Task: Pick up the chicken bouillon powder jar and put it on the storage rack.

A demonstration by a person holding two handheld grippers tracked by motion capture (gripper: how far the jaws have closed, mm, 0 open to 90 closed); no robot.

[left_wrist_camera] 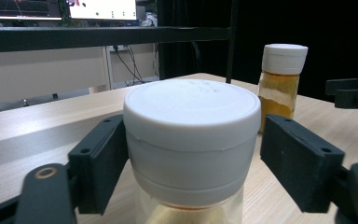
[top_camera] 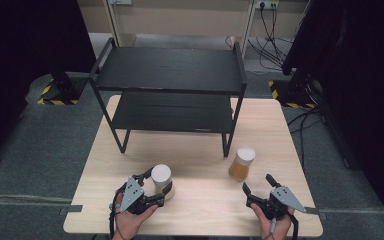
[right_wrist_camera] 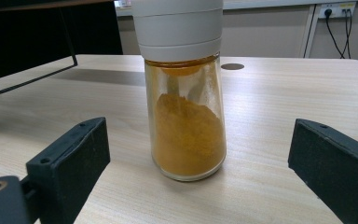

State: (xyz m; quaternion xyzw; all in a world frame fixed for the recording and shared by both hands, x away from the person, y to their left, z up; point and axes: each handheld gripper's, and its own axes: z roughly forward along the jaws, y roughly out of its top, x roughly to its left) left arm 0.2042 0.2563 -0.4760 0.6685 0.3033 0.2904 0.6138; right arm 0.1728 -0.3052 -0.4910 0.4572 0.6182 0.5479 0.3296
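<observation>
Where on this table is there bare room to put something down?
Both shelves of the black rack are bare, as is the table between the two grippers. It is crowded around the left jar, inside the left gripper, and between the right jar and the right gripper.

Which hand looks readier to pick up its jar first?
The left. Its gripper already has its fingers on either side of the near jar's white lid, close to it. The right gripper is open, short of the other jar.
</observation>
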